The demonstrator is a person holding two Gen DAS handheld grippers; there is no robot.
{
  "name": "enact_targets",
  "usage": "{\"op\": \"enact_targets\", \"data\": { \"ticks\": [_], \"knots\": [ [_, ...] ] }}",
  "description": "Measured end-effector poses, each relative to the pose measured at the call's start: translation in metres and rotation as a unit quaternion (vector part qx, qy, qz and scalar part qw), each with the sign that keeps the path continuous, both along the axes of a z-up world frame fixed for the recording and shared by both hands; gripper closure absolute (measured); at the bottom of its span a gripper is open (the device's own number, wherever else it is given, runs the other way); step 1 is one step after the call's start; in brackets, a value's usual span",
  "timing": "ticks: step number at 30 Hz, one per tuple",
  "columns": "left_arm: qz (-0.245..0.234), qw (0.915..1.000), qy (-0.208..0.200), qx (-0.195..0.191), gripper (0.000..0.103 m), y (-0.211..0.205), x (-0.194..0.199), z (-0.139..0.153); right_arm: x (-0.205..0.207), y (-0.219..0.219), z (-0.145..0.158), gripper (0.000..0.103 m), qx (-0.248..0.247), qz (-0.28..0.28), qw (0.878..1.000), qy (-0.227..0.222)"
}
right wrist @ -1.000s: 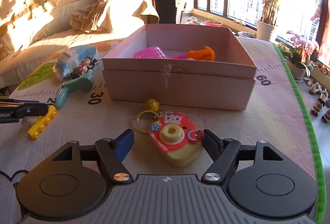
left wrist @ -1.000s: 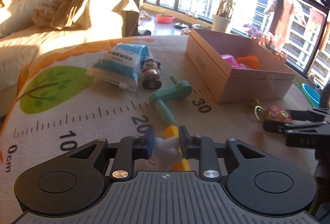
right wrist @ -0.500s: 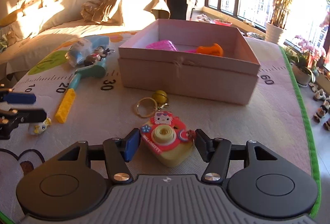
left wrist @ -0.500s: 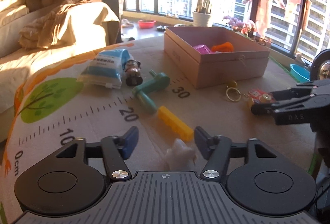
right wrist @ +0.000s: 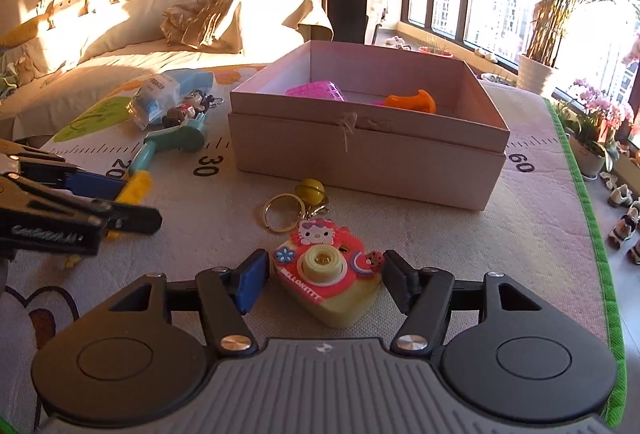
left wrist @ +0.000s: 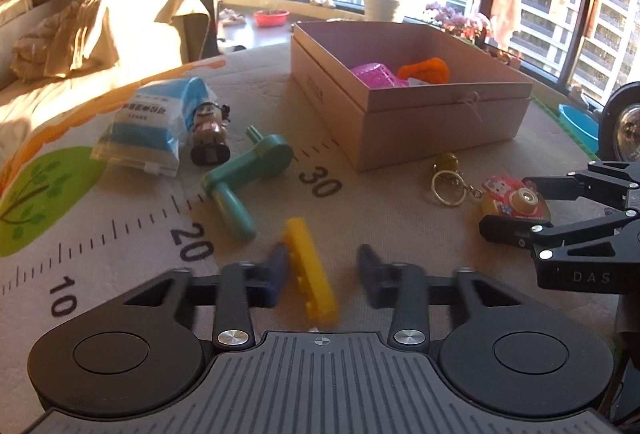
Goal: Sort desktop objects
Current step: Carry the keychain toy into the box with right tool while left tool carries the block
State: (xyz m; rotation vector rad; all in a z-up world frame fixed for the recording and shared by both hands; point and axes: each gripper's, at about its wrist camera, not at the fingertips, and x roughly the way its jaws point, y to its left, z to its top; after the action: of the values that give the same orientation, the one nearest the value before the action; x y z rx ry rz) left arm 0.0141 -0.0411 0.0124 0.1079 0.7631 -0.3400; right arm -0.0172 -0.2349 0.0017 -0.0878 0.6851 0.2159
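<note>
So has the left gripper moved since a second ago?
Yes. The left gripper advanced along the mat toward the pink box, opening off the white toy and now straddling the yellow brick.

Bare mat [right wrist: 520, 230] right of box [right wrist: 360, 158]: passable. Front of box: keyring [right wrist: 280, 212], camera charm [right wrist: 328, 274] obstruct. Left of box: green handle [left wrist: 244, 174], yellow brick [left wrist: 310, 274], figurine [left wrist: 210, 134], blue packet [left wrist: 152, 124] crowd path.
</note>
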Motion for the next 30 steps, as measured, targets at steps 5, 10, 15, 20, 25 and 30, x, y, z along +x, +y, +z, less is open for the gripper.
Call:
{"op": "enact_targets", "data": {
  "ticks": [5,10,15,20,25,30],
  "knots": [
    [-0.013,0.9999,0.000,0.001,0.088,-0.003,-0.003,0.004,0.000,-0.001,0.001,0.045,0.005,0.008,1.000,0.004],
    [-0.027,0.9994,-0.021,0.002,0.088,-0.005,-0.017,0.017,-0.008,-0.002,0.010,0.045,0.005,0.015,1.000,-0.005],
    [-0.051,0.9957,-0.077,0.000,0.088,-0.012,-0.026,0.053,-0.016,-0.018,0.054,0.046,0.028,0.020,0.998,-0.050],
    [-0.078,0.9894,-0.122,0.010,0.088,-0.038,0.002,0.082,-0.009,-0.042,0.105,0.061,0.045,0.010,0.993,-0.107],
    [-0.093,0.9871,-0.130,0.004,0.088,-0.070,0.064,0.094,0.015,-0.055,0.127,0.061,0.041,-0.001,0.990,-0.135],
    [-0.087,0.9892,-0.114,-0.032,0.086,-0.098,0.136,0.103,0.048,-0.063,0.138,0.062,0.050,-0.009,0.988,-0.146]
  ]
}}
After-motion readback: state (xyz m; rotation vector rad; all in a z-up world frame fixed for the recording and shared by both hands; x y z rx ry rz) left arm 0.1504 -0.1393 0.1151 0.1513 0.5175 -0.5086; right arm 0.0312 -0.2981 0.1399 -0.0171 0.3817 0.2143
